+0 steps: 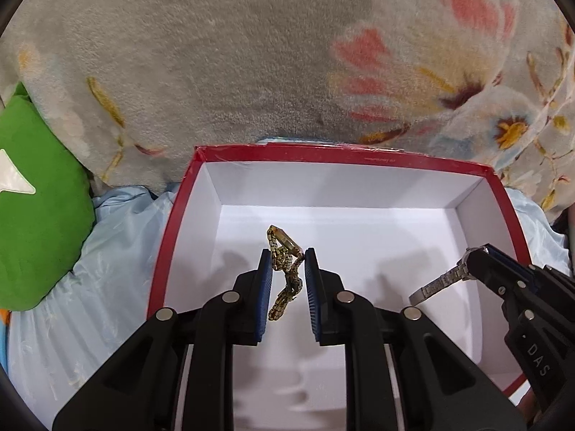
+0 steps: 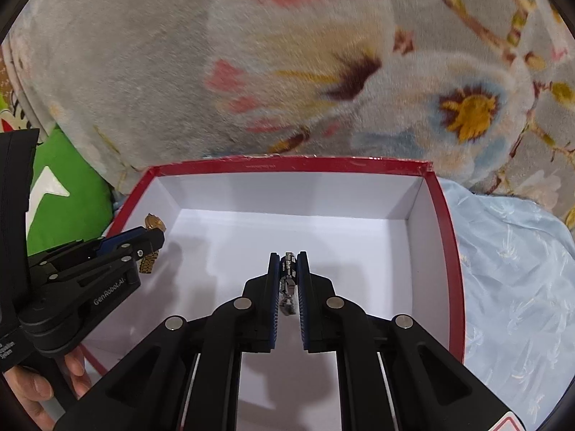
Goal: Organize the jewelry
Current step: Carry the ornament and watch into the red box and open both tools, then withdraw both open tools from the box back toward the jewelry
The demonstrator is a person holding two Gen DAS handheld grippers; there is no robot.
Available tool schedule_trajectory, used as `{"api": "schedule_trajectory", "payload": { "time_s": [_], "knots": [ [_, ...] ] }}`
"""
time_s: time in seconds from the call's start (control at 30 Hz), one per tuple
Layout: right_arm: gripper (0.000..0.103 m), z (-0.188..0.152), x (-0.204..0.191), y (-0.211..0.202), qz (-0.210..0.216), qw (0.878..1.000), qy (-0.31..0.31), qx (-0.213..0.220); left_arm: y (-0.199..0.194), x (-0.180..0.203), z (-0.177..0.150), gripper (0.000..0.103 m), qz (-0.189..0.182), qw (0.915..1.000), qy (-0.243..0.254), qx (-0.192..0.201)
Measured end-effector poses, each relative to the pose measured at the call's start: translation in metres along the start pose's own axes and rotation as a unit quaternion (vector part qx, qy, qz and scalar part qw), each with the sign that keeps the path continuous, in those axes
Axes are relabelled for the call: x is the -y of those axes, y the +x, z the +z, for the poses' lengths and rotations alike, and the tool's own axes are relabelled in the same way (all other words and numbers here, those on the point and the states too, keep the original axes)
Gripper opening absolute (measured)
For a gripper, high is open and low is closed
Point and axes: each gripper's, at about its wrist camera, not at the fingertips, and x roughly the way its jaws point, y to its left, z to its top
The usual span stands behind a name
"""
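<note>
Both over red box [image 1: 172, 215], left hand-held gripper [image 1: 287, 256] clamping gold watch [image 1: 284, 248], right hand-held gripper [image 2: 288, 256] clamping silver watch [image 2: 288, 269]

The left claw [image 1: 287, 256] is pointing forward and down, its blue pads nearly together and pinching a gold watch [image 1: 284, 269] near the tips; the band is hanging loose between the fingers. The right claw [image 2: 288, 255] is angling down the same way beside it, pads almost fully closed and clamping a silver watch [image 2: 288, 280] by its band. The two claws are sitting side by side, apart, each showing at the edge of the other's view. A hand [image 2: 39, 388] is gripping the left claw's handle from below.
</note>
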Motion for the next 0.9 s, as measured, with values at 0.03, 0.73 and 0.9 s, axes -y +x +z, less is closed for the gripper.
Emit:
{"api": "schedule_trajectory", "payload": {
  "time_s": [0.03, 0.73, 0.9],
  "knots": [
    [0.009, 0.000, 0.001, 0.005, -0.002, 1.000, 0.000, -0.005, 0.003, 0.000, 0.001, 0.018, 0.002, 1.0000, -0.001, -0.002],
    [0.026, -0.018, 0.012, -0.062, -0.019, 0.998, -0.005, 0.055, -0.058, -0.004, -0.013, 0.050, 0.016, 0.9981, 0.000, 0.059],
    [0.036, -0.053, 0.005, -0.127, -0.025, 0.996, -0.016, 0.082, -0.119, -0.013, -0.049, 0.056, 0.023, 0.9965, 0.005, 0.081]
  ]
}}
